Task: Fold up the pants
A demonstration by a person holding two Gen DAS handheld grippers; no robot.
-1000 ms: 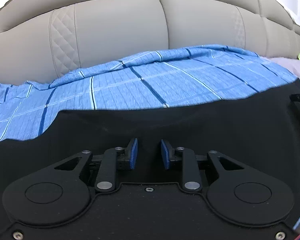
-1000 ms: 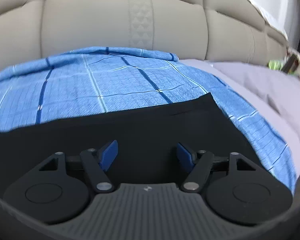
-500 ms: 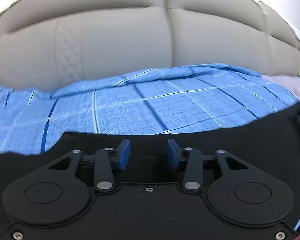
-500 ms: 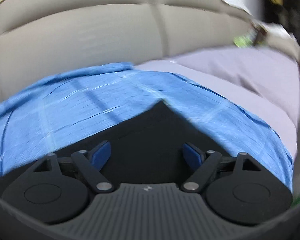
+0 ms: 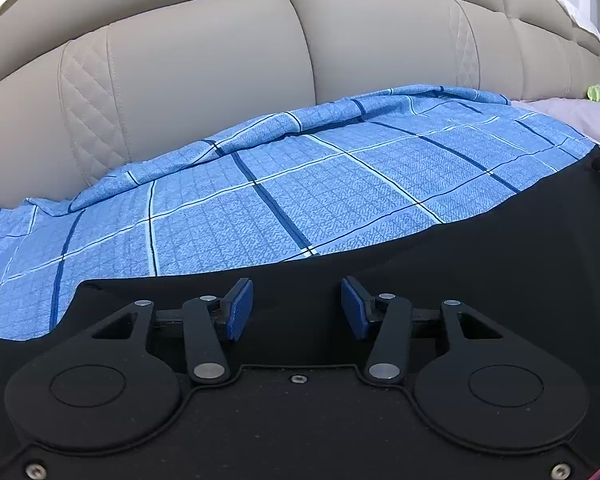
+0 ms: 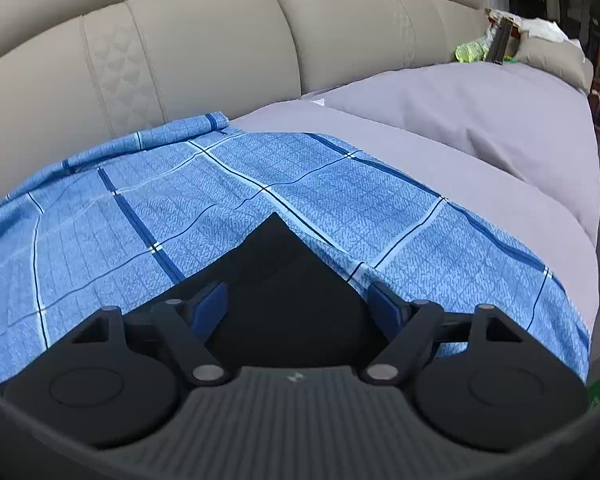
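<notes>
Black pants lie flat on a blue checked sheet. In the left wrist view their far edge runs across just past my left gripper. Its jaws are opening, with black cloth under and between the blue pads, which do not press on it. In the right wrist view a corner of the pants points away from me. My right gripper straddles that corner; its jaws are closing but stand wide, and the pads sit clear of the cloth.
A beige padded headboard rises behind the bed. To the right of the blue sheet lies a grey duvet. A beige pillow and green clutter sit at the far right.
The left jaws have spread wider over the pants' edge. The right gripper has swung right and rolled, so the pants' corner now lies between its fingers, which have narrowed slightly.
</notes>
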